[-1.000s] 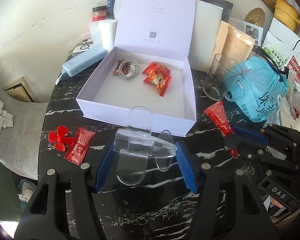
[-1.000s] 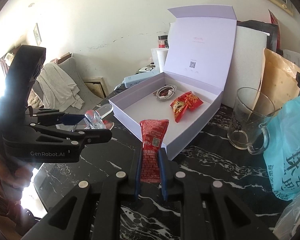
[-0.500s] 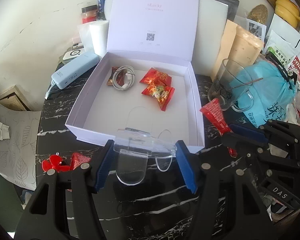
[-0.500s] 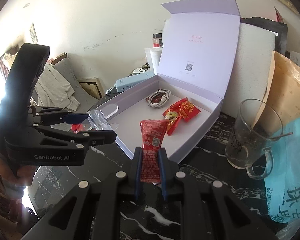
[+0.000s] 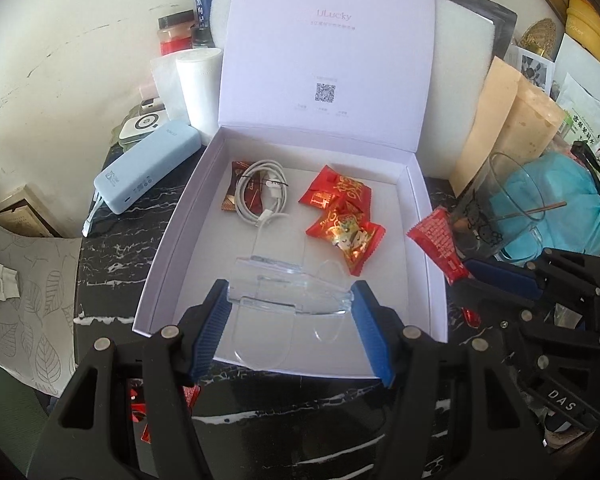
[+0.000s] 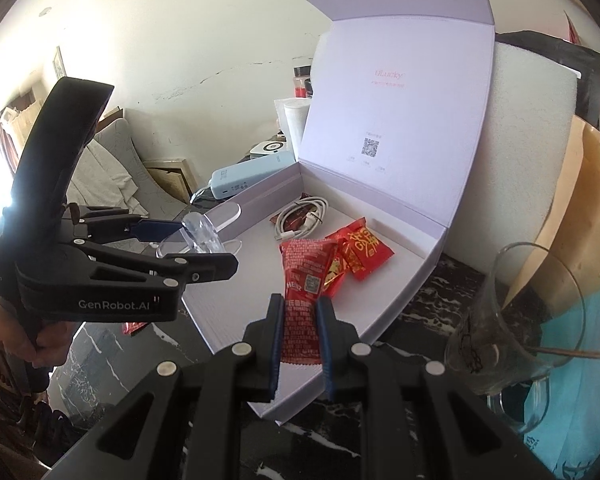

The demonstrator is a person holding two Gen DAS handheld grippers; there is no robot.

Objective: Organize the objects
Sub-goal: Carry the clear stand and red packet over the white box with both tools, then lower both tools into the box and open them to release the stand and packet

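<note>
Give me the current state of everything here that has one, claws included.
Left claw: shut on clear plastic stand, held over the box.
Right claw: shut on red sachet, upright.
Gift box: lid open, standing up.
White cable: coiled, inside box.
Glass mug: upright, stick inside.

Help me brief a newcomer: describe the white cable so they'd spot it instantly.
Find the open lavender gift box on the black marble table. In its far left corner lies the coiled white charging cable, atop a brown packet; everything else inside is a red candy wrapper.
</note>
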